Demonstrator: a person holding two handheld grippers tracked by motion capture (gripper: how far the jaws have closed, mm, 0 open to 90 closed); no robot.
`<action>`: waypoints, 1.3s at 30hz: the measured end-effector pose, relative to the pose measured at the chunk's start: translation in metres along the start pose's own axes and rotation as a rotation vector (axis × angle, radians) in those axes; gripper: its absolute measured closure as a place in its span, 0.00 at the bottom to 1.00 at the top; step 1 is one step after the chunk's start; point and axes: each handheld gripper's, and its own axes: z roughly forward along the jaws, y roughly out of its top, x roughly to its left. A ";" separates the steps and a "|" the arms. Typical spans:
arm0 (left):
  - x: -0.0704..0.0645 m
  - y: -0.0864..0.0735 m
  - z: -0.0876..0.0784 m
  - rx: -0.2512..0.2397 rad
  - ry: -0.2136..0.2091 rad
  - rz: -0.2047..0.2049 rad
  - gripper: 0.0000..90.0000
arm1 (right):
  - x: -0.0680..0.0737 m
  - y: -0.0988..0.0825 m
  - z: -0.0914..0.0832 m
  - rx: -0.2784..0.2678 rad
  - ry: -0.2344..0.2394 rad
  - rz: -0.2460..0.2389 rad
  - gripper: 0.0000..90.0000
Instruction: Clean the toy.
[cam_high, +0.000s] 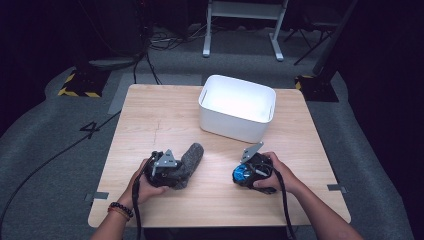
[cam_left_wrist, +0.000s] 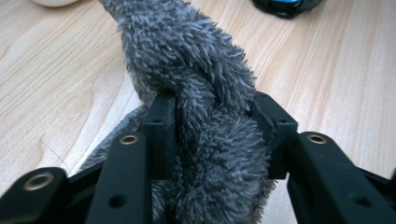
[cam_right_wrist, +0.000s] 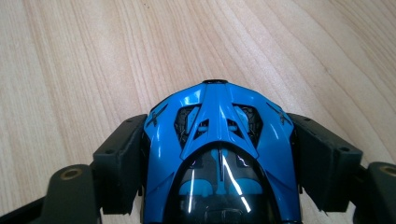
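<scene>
We carry two black handheld grippers, left gripper (cam_high: 167, 170) and right gripper (cam_high: 252, 170), each topped with a grey three-cornered plate and trailing a black cable. Fingers (cam_left_wrist: 161, 126) are matte black blocks on black arms with brass-ringed screw holes. Forearms bare; beaded bracelets (cam_high: 120, 210) on our left wrist.

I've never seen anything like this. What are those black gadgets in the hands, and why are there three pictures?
A person sits at a wooden table and holds a two-jaw gripping tool in each hand. One camera looks down from above; the other two ride on the tools and look along their black jaws. The left gripper has a fuzzy grey sock between its jaws, pads against the fluff. The right gripper clasps a shiny blue toy car from both sides. From above you see both hands, the sock lying on the table, and a white bin farther back.
</scene>
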 end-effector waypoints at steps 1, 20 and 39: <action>-0.001 0.000 0.002 0.010 0.000 0.000 0.61 | 0.000 0.000 0.000 -0.005 -0.001 -0.004 0.28; 0.003 -0.005 0.017 0.054 0.068 -0.056 0.26 | 0.002 -0.007 -0.040 -0.227 -0.074 0.007 0.23; 0.001 -0.006 0.026 0.074 0.070 -0.052 0.20 | -0.056 -0.038 -0.125 -0.539 -0.412 0.328 0.26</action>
